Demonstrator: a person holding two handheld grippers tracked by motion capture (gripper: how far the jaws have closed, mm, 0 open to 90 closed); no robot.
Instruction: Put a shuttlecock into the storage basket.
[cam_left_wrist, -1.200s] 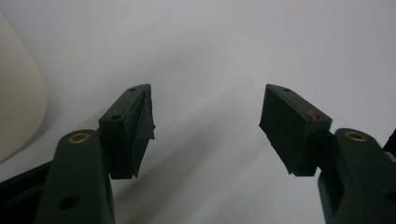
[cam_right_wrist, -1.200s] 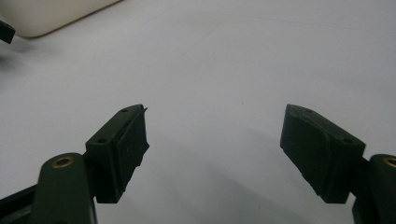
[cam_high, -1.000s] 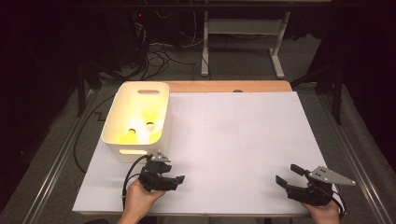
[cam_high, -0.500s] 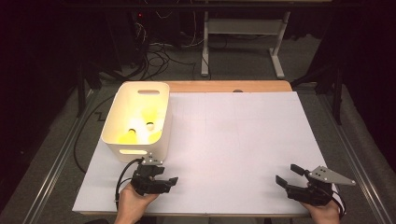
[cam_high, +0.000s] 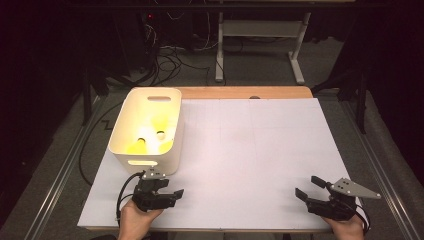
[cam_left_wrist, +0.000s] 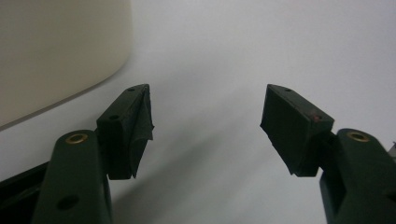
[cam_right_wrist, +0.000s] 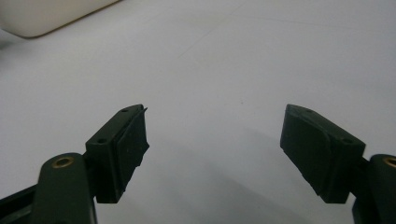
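A cream plastic bin (cam_high: 126, 131) with cut-out handles stands at the table's left, with yellow items (cam_high: 136, 146) in its bottom. My left gripper (cam_high: 172, 188) rests just in front of the bin's near wall, held by a hand, its jaws pointing right. In the left gripper view this gripper (cam_left_wrist: 208, 126) is open with nothing between its jaws, and the bin wall (cam_left_wrist: 56, 46) is close at the upper left. My right gripper (cam_high: 309, 186) sits at the near right corner, jaws pointing left. It is open (cam_right_wrist: 215, 149) over bare white surface.
The white table sheet (cam_high: 250, 145) spreads between the two grippers. A wooden strip (cam_high: 240, 92) edges the far side. Metal rails run along both sides of the table. Cables and a stand's legs (cam_high: 260, 55) lie on the dark floor beyond. The bin's corner (cam_right_wrist: 42, 16) is far off.
My left gripper has drawn back toward the near edge and a little to the left. The right gripper has stayed where it was.
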